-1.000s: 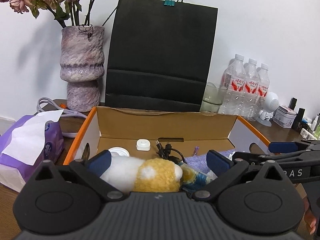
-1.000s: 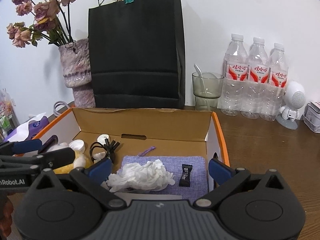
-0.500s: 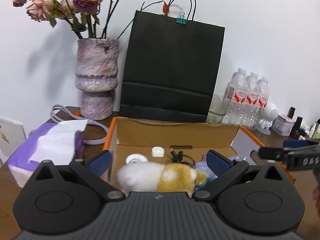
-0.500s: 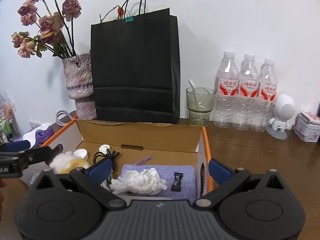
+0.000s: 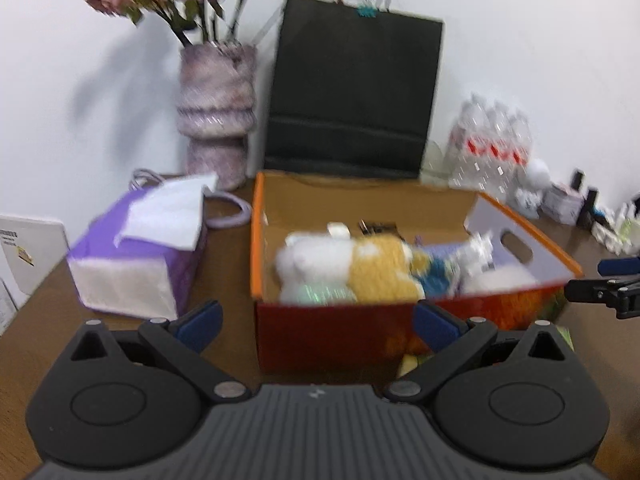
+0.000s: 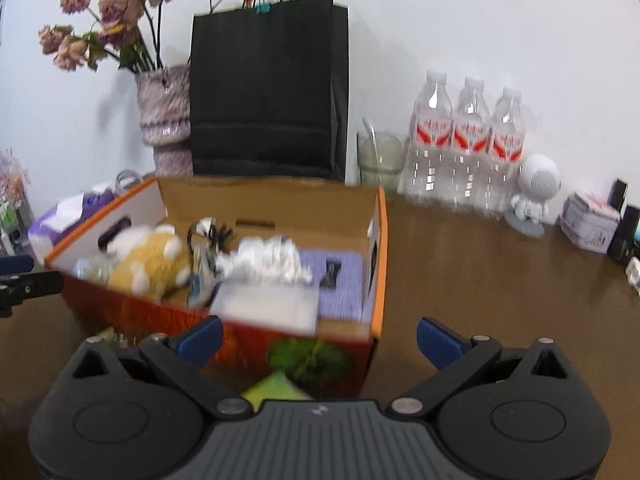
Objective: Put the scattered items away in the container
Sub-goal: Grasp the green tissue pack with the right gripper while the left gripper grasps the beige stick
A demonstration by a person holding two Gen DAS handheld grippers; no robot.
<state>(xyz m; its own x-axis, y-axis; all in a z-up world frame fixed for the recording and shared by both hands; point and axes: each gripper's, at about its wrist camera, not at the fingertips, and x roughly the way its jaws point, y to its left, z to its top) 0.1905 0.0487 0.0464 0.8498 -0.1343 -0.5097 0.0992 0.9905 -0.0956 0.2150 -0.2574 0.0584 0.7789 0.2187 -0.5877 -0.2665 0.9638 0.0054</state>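
Note:
An orange cardboard box (image 5: 256, 248) (image 6: 379, 264) stands on the brown table. Inside lie a white and yellow plush toy (image 5: 348, 268) (image 6: 148, 258), a crumpled white tissue (image 6: 272, 258), a purple cloth (image 6: 344, 280), a small black packet (image 6: 332, 270) and a black cable (image 6: 216, 234). My left gripper (image 5: 316, 320) hangs open in front of the box's near wall, nothing between its blue pads. My right gripper (image 6: 318, 336) is open too, before the box's front right corner. Both views are blurred.
A purple tissue pack (image 5: 140, 248) lies left of the box. Behind it stand a vase of dried flowers (image 5: 216, 112), a black paper bag (image 5: 352, 92), a glass (image 6: 378, 158), three water bottles (image 6: 468, 148), a white robot figure (image 6: 534, 196) and a small tin (image 6: 590, 228).
Both grippers have pulled back and up from over the box, so its outer front wall now shows. The plush toy and tissue stay inside the box.

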